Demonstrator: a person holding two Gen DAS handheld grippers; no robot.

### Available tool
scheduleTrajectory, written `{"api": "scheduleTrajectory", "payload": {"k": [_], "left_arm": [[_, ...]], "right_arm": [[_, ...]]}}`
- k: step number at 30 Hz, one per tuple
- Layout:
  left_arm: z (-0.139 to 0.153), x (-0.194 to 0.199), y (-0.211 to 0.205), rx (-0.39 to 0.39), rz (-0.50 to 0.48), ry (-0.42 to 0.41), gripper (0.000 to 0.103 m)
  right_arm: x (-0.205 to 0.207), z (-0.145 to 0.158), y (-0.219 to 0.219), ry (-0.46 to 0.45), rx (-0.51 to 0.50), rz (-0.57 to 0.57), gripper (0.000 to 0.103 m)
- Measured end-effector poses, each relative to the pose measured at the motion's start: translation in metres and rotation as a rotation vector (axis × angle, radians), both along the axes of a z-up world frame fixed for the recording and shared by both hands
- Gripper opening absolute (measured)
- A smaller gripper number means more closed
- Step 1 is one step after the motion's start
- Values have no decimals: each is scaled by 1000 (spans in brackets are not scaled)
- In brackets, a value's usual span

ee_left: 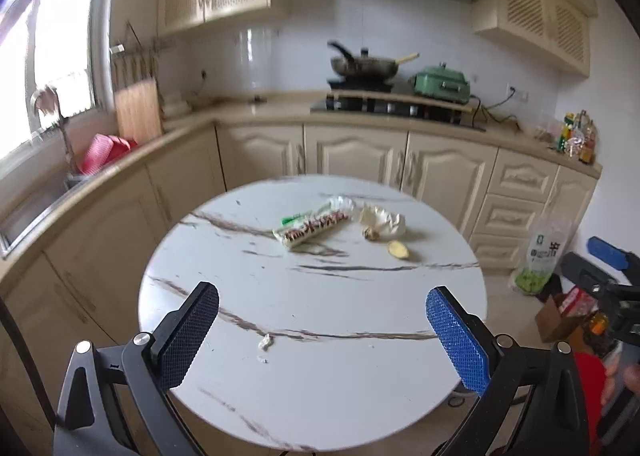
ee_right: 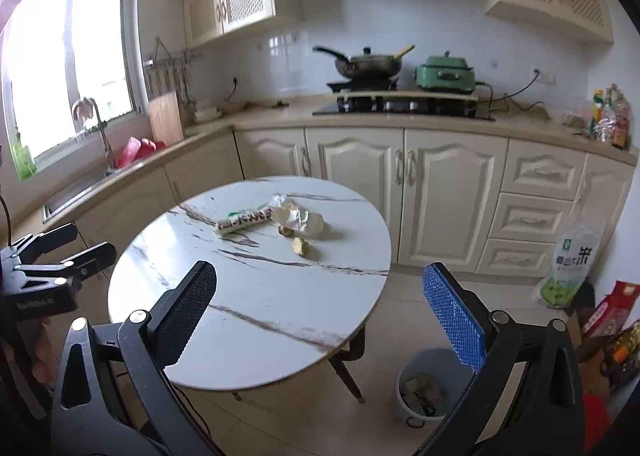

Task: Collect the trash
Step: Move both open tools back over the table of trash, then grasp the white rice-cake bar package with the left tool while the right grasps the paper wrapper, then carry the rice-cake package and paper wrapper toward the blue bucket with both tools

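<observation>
A round white marble table (ee_left: 360, 316) (ee_right: 320, 296) holds trash at its far side: a long printed wrapper (ee_left: 312, 226) (ee_right: 244, 221), crumpled white paper (ee_left: 384, 220) (ee_right: 300, 218), two small ginger-like scraps (ee_left: 398, 249) (ee_right: 300, 246) and a tiny white scrap (ee_left: 265, 342) near me. My left gripper (ee_left: 320, 340) is open and empty above the table's near edge. My right gripper (ee_right: 320, 316) is open and empty, off the table's right edge. A grey trash bin (ee_right: 424, 388) with rubbish inside stands on the floor by the table.
Cream kitchen cabinets and a counter run behind the table, with a stove and pan (ee_left: 364, 66), a green cooker (ee_right: 446, 74) and a sink (ee_right: 80, 184) at left. A rice bag (ee_right: 572, 268) and boxes stand on the floor at right.
</observation>
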State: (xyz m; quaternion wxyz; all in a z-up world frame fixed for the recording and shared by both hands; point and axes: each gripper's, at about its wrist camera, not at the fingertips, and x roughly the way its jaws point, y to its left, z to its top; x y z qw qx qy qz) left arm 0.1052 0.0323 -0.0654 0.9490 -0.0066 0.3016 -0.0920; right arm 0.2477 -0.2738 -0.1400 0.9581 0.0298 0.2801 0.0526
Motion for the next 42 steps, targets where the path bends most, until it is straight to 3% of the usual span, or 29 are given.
{"api": "scheduleTrajectory", "payload": {"k": [8, 13, 18, 21, 23, 25, 27, 28, 30, 33, 35, 37, 39, 42], "left_arm": [[9, 155, 9, 129, -60, 100, 102], [-15, 255, -2, 145, -140, 227, 102], [-39, 334, -11, 179, -166, 280, 102], [-53, 369, -22, 186, -204, 308, 102], [-59, 391, -29, 205, -209, 328, 102], [-65, 411, -36, 209, -227, 341, 102], [-69, 429, -41, 232, -218, 345, 102], [-72, 434, -43, 238, -215, 346, 101], [-76, 448, -44, 231, -213, 365, 97], [-82, 458, -47, 220, -222, 376, 82], [-80, 460, -43, 206, -213, 375, 55], [-78, 460, -41, 215, -212, 376, 53], [-78, 461, -43, 236, -230, 367, 34], [-80, 454, -44, 279, -221, 361, 25]], "right_arm": [[131, -34, 26, 124, -64, 191, 103], [212, -76, 46, 220, -168, 316, 103], [254, -107, 48, 262, -189, 379, 100], [270, -123, 49, 288, -203, 409, 82], [276, -130, 47, 306, -196, 417, 65], [278, -130, 44, 303, -162, 445, 62], [279, -131, 41, 302, -126, 467, 52], [280, -130, 39, 301, -115, 471, 43], [278, -129, 37, 301, -111, 460, 38], [276, -129, 31, 297, -77, 448, 38], [273, -127, 26, 295, -31, 439, 37], [269, -125, 23, 295, 7, 438, 37], [263, -123, 20, 290, 32, 422, 37], [256, -118, 15, 285, 73, 406, 37]]}}
